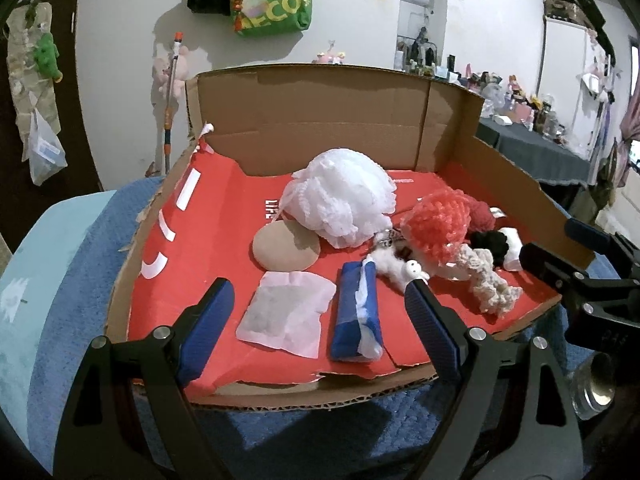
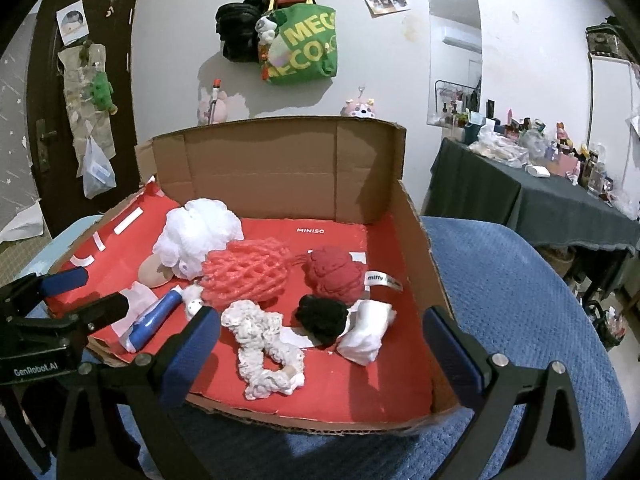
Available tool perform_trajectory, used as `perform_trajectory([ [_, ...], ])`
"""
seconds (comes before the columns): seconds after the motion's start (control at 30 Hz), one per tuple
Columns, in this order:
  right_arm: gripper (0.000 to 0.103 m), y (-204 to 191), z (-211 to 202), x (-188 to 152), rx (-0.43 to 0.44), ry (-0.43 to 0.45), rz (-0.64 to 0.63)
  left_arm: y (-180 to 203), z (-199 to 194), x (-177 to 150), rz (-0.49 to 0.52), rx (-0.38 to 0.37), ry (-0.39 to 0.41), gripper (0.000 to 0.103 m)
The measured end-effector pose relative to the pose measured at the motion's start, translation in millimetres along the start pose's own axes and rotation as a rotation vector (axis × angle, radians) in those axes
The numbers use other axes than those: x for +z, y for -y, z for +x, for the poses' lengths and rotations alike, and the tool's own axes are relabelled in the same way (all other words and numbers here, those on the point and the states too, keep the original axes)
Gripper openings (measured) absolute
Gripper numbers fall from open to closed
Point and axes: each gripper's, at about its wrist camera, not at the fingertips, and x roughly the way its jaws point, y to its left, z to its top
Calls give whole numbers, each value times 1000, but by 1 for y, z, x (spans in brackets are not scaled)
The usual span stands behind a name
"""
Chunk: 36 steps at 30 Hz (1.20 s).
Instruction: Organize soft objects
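Soft things lie in an open cardboard box (image 1: 320,120) with a red floor (image 2: 340,380). A white mesh pouf (image 1: 340,200) (image 2: 196,236), a coral net ball (image 1: 436,224) (image 2: 244,276), a red plush (image 2: 334,276), a black scrunchie (image 2: 322,316), a cream crocheted scrunchie (image 2: 260,348) (image 1: 488,280), a white cloth wad (image 2: 366,334), a beige round pad (image 1: 286,248), a pink sachet (image 1: 286,314) and a blue tissue pack (image 1: 356,312) (image 2: 154,322). My left gripper (image 1: 320,320) is open and empty over the box's near edge. My right gripper (image 2: 320,348) is open and empty before the scrunchies.
The box rests on a blue quilted cover (image 2: 520,320). A dark-clothed table (image 2: 540,200) crowded with small items stands to the right. A green tote bag (image 2: 304,44) hangs on the white wall behind. A small white plush figure (image 1: 412,270) lies by the tissue pack.
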Motion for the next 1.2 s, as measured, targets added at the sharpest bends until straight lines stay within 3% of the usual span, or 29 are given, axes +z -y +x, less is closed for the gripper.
perform_trajectory([
  [1.2, 103, -11, 10, -5, -25, -38, -39, 4, 6, -3, 0, 7, -13, 87],
])
